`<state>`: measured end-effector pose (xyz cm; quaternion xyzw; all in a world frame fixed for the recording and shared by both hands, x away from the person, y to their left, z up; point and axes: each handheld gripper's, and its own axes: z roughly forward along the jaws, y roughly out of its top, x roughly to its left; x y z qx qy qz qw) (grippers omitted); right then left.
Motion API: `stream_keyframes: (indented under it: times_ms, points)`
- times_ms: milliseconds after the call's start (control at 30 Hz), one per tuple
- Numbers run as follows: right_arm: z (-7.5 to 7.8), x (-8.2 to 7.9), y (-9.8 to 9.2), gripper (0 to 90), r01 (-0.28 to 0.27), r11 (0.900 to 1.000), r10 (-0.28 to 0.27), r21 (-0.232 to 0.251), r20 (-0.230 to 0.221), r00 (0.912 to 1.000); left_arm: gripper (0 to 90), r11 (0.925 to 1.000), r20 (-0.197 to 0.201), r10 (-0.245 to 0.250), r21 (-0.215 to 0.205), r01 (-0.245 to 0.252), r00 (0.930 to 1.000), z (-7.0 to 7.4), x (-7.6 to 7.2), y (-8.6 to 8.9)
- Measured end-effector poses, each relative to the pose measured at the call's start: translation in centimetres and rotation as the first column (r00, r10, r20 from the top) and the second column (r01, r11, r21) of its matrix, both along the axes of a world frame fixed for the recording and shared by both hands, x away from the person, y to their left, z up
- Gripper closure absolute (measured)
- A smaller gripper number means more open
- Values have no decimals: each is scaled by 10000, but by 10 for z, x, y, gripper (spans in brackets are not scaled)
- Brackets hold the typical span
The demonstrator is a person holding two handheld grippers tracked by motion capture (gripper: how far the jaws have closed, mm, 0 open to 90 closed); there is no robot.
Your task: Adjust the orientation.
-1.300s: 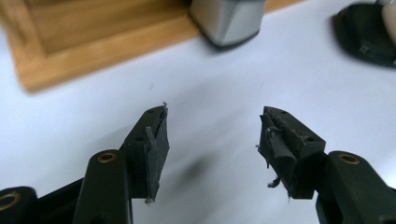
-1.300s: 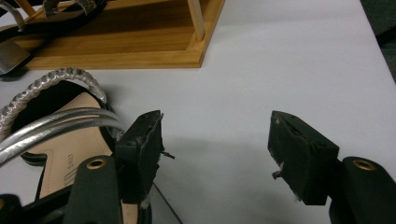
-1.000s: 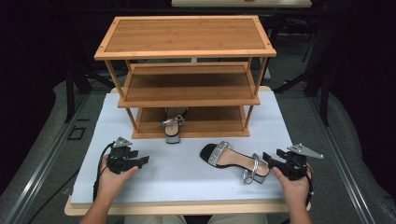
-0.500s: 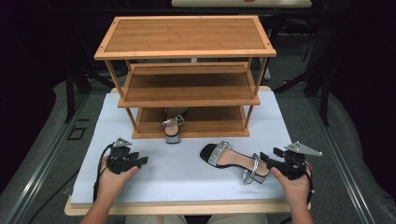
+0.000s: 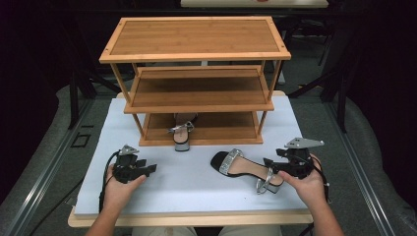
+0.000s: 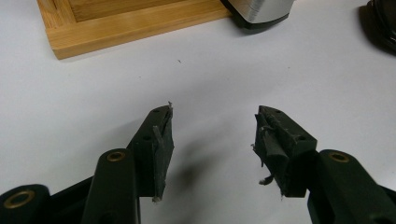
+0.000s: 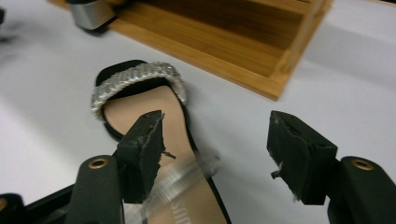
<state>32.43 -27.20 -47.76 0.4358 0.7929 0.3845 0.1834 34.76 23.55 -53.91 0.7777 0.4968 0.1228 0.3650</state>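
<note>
Sandal (image 5: pixel 244 169) lies on the table (image 5: pixel 196 182); our right tool (image 5: pixel 273 166) hangs wide above its heel, left tool (image 5: pixel 147 169) wide, idle. Next: close on the heel.

Dark room w/ grey floor (image 5: pixel 44 162) (metal rails), white-topped table (image 5: pixel 196 172).

Rack (image 5: pixel 196 54) stands at upper centre on the surface (image 5: pixel 196 196). One sandal (image 5: pixel 182 132) on its bottom shelf, heel overhanging forward. Second sandal (image 5: pixel 246 169) lies lower right of centre, before the rack.
</note>
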Motion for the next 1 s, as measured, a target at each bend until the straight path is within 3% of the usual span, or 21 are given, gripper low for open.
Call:
stream_keyframes:
  times_ms: [100, 200, 300, 400, 433, 533, 667, 800, 833, 867, 1000]
  points:
    - [8, 4, 7, 354, -848, 9960, 842, -275, -219, 9962, 459, 10000, -25, -14, -13, 14, 10000, 0, 0, 0]
    - [10, 8, 17, 381, -1346, 9876, 1304, -804, -554, 9899, 455, 10000, -47, -50, 19, 50, 10000, 0, 0, 0]
    - [7, 11, 25, 432, -1596, 9759, 1471, -1490, -912, 9849, 452, 10000, -22, -49, -6, 49, 10000, -1, 0, -1]
    - [0, 14, 27, 478, -1291, 9637, 1026, -2336, -1222, 9872, 451, 10000, -30, -35, 8, 35, 10000, -1, 0, -1]
    - [-1, 15, 26, 497, -1281, 9632, 977, -2364, -1363, 9858, 451, 10000, -42, -38, 12, 38, 10000, -1, 0, 0]
    - [-7, 16, 21, 682, -1187, 9672, 820, -2245, -1666, 9826, 451, 10000, -44, -1, -1, 1, 10000, -1, 0, 0]
    - [-10, 17, 12, 839, -786, 9715, 394, -2238, -1748, 9838, 451, 10000, -61, -10, -9, 9, 10000, -2, 0, 0]
    - [-11, 17, 8, 867, -847, 9772, 482, -1945, -1851, 9815, 450, 10000, -24, -5, -10, 5, 10000, -2, 0, 0]
    - [-11, 17, 9, 868, -851, 9762, 493, -1994, -1782, 9828, 450, 10000, -34, -7, -3, 7, 10000, -2, 0, 0]
    - [-10, 16, 10, 869, -667, 9689, 276, -2384, -1636, 9861, 450, 10000, -39, 16, -10, -16, 10000, -2, 0, 0]
    - [-10, 24, 8, 869, -721, 9740, 376, -2146, -1606, 9863, 450, 10000, -30, 41, -26, -41, 10000, -2, 0, 0]
